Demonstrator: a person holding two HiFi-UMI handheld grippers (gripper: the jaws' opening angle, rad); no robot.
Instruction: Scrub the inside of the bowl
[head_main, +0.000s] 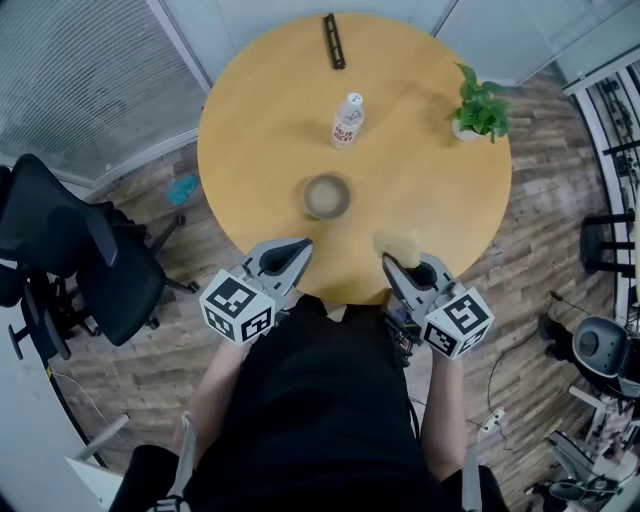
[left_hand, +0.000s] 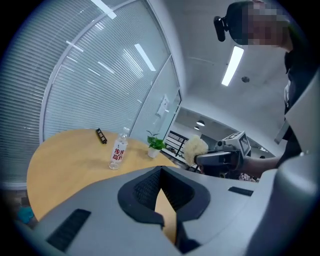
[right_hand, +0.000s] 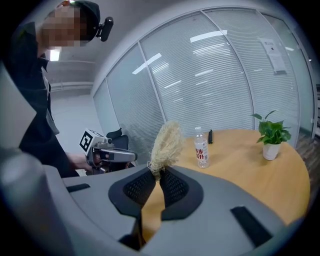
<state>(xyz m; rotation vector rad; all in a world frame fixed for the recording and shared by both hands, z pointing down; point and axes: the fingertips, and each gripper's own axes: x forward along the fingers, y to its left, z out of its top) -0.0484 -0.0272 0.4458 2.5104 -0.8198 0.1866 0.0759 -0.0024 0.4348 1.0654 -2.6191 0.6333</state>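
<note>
- Left tongs (head_main: 290, 252) are pinched fully together with nothing between them, over the tabletop's (head_main: 250, 150) near edge. Risk: nothing steadies the bowl (head_main: 327, 196), so scrubbing force would likely skate or tip it.
- Risk: a shoved bowl could knock over the bottle (head_main: 347, 120) standing beyond it toward the far edge.
- Right tongs (head_main: 396, 262) clamp only the base of the scrubber (head_main: 398, 243), a pale fibrous tuft. Risk: side load against the bowl wall could fold it or pull it out.
- Bowl: small, round, upright, dull grey-brown inside. Sits near the tabletop's middle, slightly toward the near edge, apart from both tongs. Can't tell if there's dirt inside, too small.
</note>
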